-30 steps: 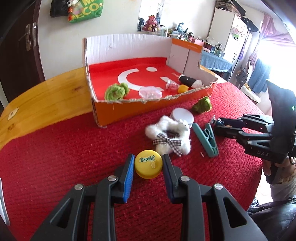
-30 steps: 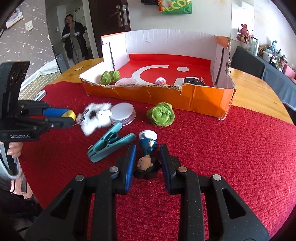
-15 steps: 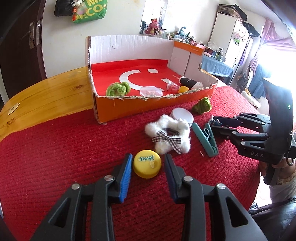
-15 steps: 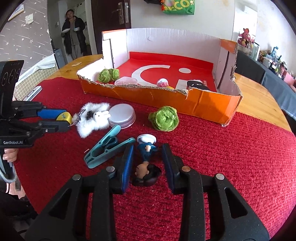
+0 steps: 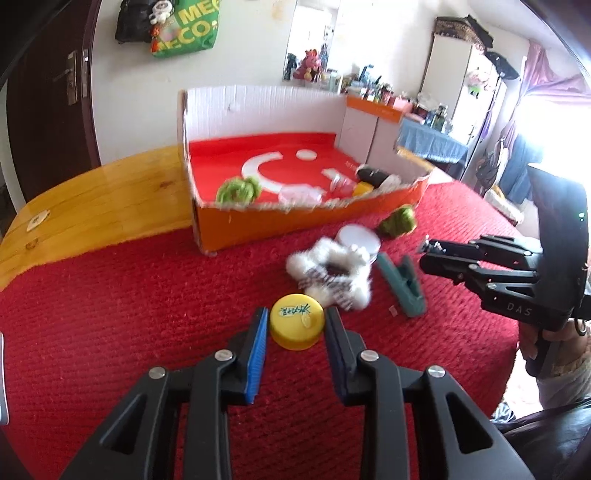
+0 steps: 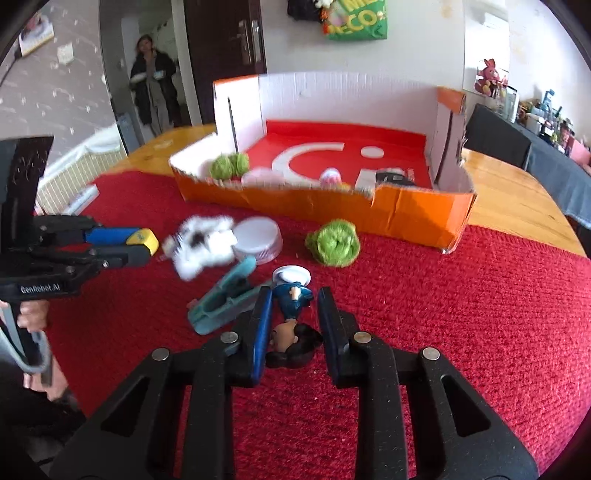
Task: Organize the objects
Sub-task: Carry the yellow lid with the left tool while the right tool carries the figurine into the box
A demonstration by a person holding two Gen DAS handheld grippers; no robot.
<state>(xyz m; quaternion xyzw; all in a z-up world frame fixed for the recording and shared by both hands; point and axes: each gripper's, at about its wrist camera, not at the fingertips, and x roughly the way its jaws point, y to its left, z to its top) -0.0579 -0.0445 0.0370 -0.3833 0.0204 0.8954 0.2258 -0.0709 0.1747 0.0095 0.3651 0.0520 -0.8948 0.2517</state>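
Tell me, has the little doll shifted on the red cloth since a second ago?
No. The doll still lies just right of the teal clip, head toward the camera, as before.

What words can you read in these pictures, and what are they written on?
"GenRobot.AI" on the side of the left gripper.
"DAS" on the side of the right gripper.
"MEG" over "ECO" on the green bag hanging on the wall; part is cut off.
Green writing on the yellow cap: too small and blurred to read.
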